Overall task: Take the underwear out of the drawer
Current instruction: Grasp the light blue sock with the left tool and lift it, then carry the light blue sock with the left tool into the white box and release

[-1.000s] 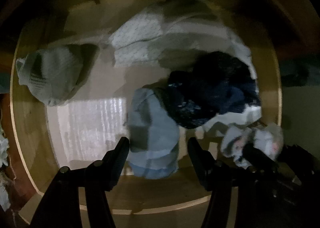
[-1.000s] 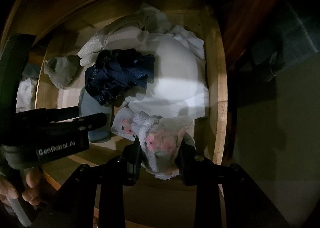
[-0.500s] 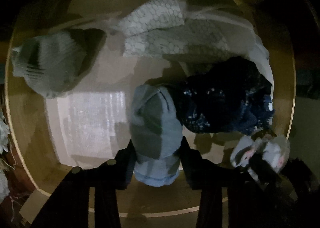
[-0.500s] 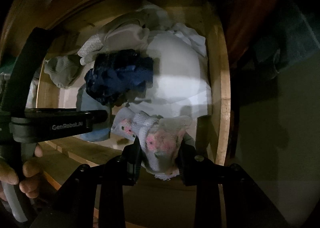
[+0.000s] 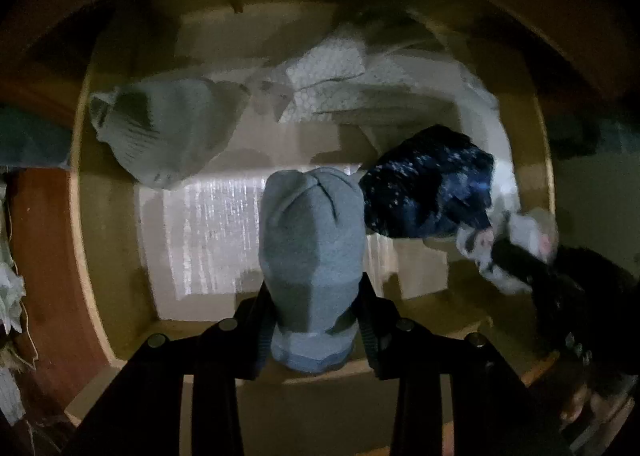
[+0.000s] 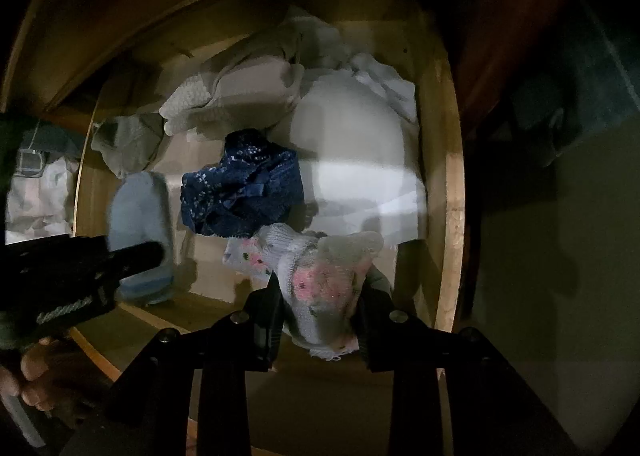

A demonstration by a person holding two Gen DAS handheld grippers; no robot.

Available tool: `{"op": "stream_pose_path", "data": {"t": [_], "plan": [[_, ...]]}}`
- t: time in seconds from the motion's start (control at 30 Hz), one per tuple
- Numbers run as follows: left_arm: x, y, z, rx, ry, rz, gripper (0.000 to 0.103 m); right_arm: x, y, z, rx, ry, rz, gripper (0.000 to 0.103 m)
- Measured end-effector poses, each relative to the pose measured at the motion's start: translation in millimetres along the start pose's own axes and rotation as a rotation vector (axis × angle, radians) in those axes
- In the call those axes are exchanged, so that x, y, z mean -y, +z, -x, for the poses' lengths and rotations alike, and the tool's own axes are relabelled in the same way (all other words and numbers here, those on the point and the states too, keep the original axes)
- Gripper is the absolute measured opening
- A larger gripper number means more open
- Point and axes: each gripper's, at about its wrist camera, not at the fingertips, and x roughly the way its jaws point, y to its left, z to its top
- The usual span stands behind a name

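Two fisheye cameras, one on each of my tongs, both look steeply down into an open wooden drawer [image 5: 82, 215] from close above. The left view sits over the drawer's left half, its own left tongs [image 5: 312, 320] filling the bottom edge. The right view hangs over the right front corner, with my right tongs [image 6: 320, 312] at the bottom. Both views share the dark blue underwear [image 5: 432, 191] mid-drawer, the white clothes behind it, and each other: my left tongs enter the right view from the left, my right tongs [image 5: 516, 260] appear at the left view's right edge.
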Motion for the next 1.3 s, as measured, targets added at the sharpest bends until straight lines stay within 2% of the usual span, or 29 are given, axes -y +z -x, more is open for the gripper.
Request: {"op": "stream_pose_path", "data": {"t": [0.1,0.2,0.3,0.63,0.73,1.07,1.3], "plan": [[2,-16,16,0.028,-0.014,-0.004,0.037,-1,0,1,0.008,-0.001,0.003,0.028],[8,-28,34,0.092,0.039,-0.048,0.037,-2,0,4,0.027,0.001,0.013,0.028],[-2,-38,57,0.144,0.06,-0.091,0.037,-4,0,4,0.033,-0.004,0.027,0.028],[20,-60,96,0.263,0.055,-0.204,0.037,-4,2,-1,0.022,-0.027,0.018,0.028],[19,-70,118,0.308,0.053,-0.226,0.037,-5,3,-2,0.022,-0.031,0.02,0.028],[12,-90,224,0.494,-0.007,-0.215,0.037,-6,4,-5,0.013,-0.039,0.018,0.028],[13,-84,300,0.625,0.0,-0.218,0.037,-6,3,-5,0.018,-0.044,0.025,0.028]]}}
